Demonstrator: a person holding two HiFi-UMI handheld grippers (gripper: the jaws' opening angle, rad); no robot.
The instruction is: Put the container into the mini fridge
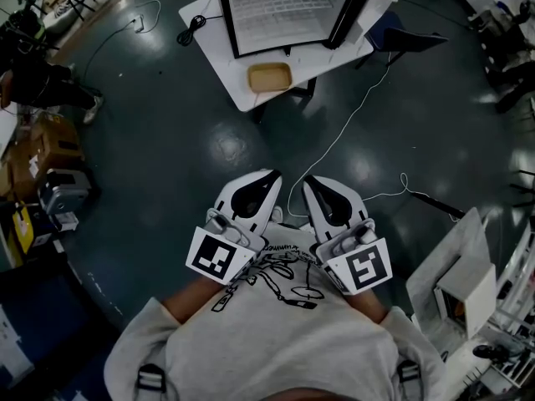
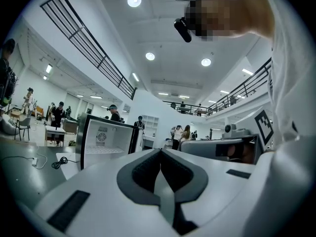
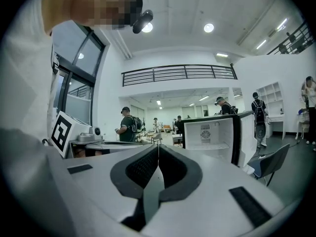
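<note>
A tan shallow container (image 1: 269, 77) sits on the white table (image 1: 227, 67) in front of the open mini fridge (image 1: 284, 8), far ahead of me. The fridge (image 2: 104, 142) shows its white inside in the left gripper view, and the fridge (image 3: 213, 135) shows again in the right gripper view. My left gripper (image 1: 271, 175) and right gripper (image 1: 308, 180) are held side by side close to my chest, both shut and empty, pointing toward the table. The left gripper (image 2: 160, 152) and right gripper (image 3: 158, 147) have their jaws pressed together.
A white cable (image 1: 351, 124) runs across the dark floor from the table toward me. A black cord (image 1: 191, 30) lies on the table's left corner. A dark chair (image 1: 410, 42) stands right of the table. Boxes and gear (image 1: 46, 170) line the left; several people stand in the background.
</note>
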